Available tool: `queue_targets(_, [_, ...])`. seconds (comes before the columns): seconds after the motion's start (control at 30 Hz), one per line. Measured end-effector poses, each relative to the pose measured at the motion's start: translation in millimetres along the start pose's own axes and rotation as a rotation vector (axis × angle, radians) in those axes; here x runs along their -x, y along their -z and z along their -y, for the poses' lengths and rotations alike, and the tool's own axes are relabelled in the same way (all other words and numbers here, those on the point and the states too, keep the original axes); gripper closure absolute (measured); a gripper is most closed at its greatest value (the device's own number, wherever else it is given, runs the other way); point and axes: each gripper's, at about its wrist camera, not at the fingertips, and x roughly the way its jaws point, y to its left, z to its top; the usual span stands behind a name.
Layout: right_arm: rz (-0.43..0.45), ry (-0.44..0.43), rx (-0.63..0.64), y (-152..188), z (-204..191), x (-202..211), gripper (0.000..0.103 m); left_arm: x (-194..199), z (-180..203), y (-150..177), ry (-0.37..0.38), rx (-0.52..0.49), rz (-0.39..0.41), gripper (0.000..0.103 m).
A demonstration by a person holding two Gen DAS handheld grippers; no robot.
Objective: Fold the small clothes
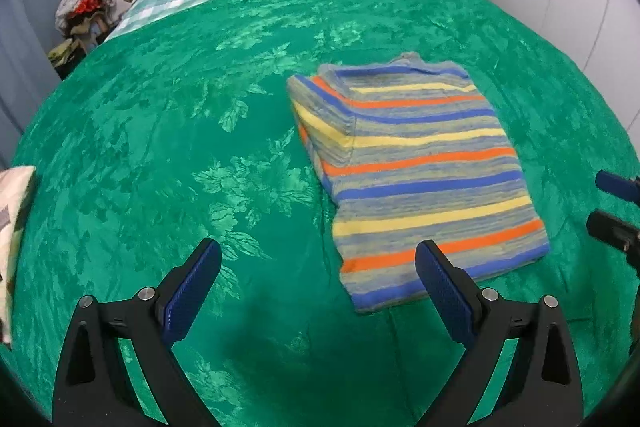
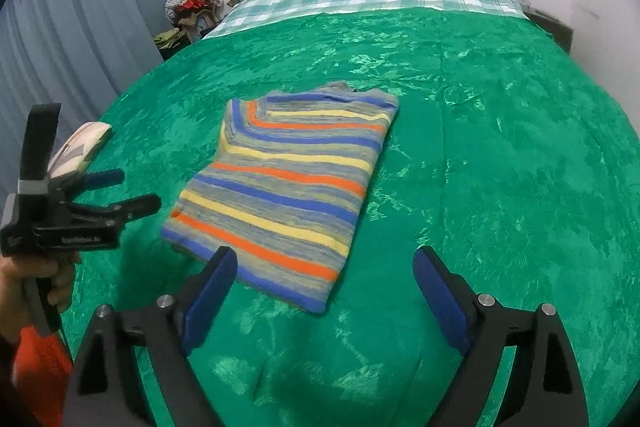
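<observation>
Hovering both grippers over the bedspread (image 1: 160, 147), I have nothing in either one. My left gripper (image 1: 316, 291) stands wide apart, bare green cloth between its pads. My right gripper (image 2: 324, 291) is the same, its jaws spread with only the near corner of the shirt (image 2: 288, 179) showing between them, untouched.

That striped shirt lies flat near the middle of the bed, already brought into a tidy rectangle: collar end away from me, hem end nearest, one side folded over so the stripes meet at an angle along the far left edge. From my left view it sits to the right of my fingers; from my right view it sits ahead and a little left. My left tool also shows in the right view at the left edge, held in a hand (image 2: 24, 287), well clear of the shirt.

I judge this fold is as good as finished, so the step is letting go cleanly and backing off. Doing it well means keeping both sets of pads wide and lifting away without snagging the near hem, which would drag the layers open. If another halving is wanted, I would take the two near corners together, one per gripper, and carry them evenly to the collar end. A second, pale garment (image 2: 80, 147) lies at the bed's left edge, possibly next.
</observation>
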Motion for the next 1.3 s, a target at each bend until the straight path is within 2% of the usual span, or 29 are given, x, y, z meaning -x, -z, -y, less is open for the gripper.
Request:
queue_targets(0.03, [0.0,-0.008,-0.009,-2,3,-3,0.014,1,-2,1,0.009,0.003,-0.001,0.005])
queue_targets(0.07, [-0.003,-0.019,-0.023,-5,8,-9,0.014,-5,-9,-3,0.054,0.026,-0.004,0.005])
queue_targets(0.17, [-0.024,-0.039,-0.075,-19,25,-37,0.014,-39,-31,-14,0.235,0.131,-0.056,0.004])
queue_targets(0.2, [-0.039,-0.056,-0.111,-27,34,-54,0.014,-58,-37,-20,0.272,0.164,-0.089,0.004])
queue_targets(0.3, [-0.078,-0.083,-0.171,-42,47,-92,0.014,-96,-40,-34,0.303,0.195,-0.146,0.005])
queue_targets(0.37, [-0.097,-0.098,-0.195,-51,49,-116,0.018,-109,-36,-44,0.313,0.201,-0.138,0.008])
queue_targets(0.4, [-0.088,-0.13,-0.197,-56,46,-126,0.029,-111,-32,-49,0.327,0.193,-0.125,0.019])
queue_targets(0.43, [-0.092,-0.169,-0.191,-60,42,-133,0.049,-114,-26,-54,0.357,0.179,-0.122,0.028])
queue_targets(0.47, [-0.111,-0.177,-0.186,-64,37,-140,0.06,-119,-20,-57,0.385,0.172,-0.136,0.054])
queue_targets(0.5, [-0.124,-0.146,-0.175,-66,33,-145,0.074,-122,-17,-59,0.388,0.169,-0.147,0.072])
queue_targets(0.57, [-0.108,-0.091,-0.117,-72,21,-141,0.079,-121,-13,-66,0.385,0.178,-0.142,0.082])
queue_targets(0.73, [0.047,-0.08,-0.008,-94,-10,-80,0.08,-63,-12,-79,0.373,0.141,-0.002,0.084])
queue_targets(0.83, [0.087,-0.105,0.006,-105,-14,-59,0.08,-35,-15,-86,0.374,0.146,0.056,0.082])
queue_targets(0.87, [0.083,-0.11,0.003,-107,-12,-59,0.078,-35,-15,-85,0.363,0.149,0.054,0.071])
queue_targets(0.9, [0.048,-0.103,-0.004,-107,-8,-65,0.069,-39,-15,-83,0.335,0.151,0.036,0.047])
queue_targets(0.93, [0.01,-0.077,-0.013,-105,-5,-71,0.043,-46,-14,-79,0.288,0.149,-0.003,0.035])
queue_targets(0.97, [-0.026,-0.039,-0.022,-100,-1,-76,0.031,-52,-14,-69,0.229,0.144,-0.038,0.03])
queue_targets(1.0, [-0.046,-0.01,-0.029,-92,6,-73,0.024,-51,-14,-59,0.198,0.136,-0.048,0.031])
queue_targets(1.07, [-0.059,0.038,-0.004,-69,12,-56,0.023,-33,-13,-30,0.162,0.096,-0.039,0.029])
queue_targets(1.13, [-0.089,0.115,0.045,-45,10,-35,0.01,-9,-6,-7,0.121,0.058,-0.02,0.023])
queue_targets(1.2, [-0.098,0.149,0.077,-23,4,-11,0.006,25,6,14,0.069,0.022,0.022,0.004])
queue_targets(1.23, [-0.101,0.159,0.083,-13,-1,3,0.006,41,13,23,0.035,0.012,0.045,0.003])
queue_targets(1.3, [-0.097,0.167,0.081,7,-11,32,0.005,77,26,38,-0.092,0.007,0.078,0.003])
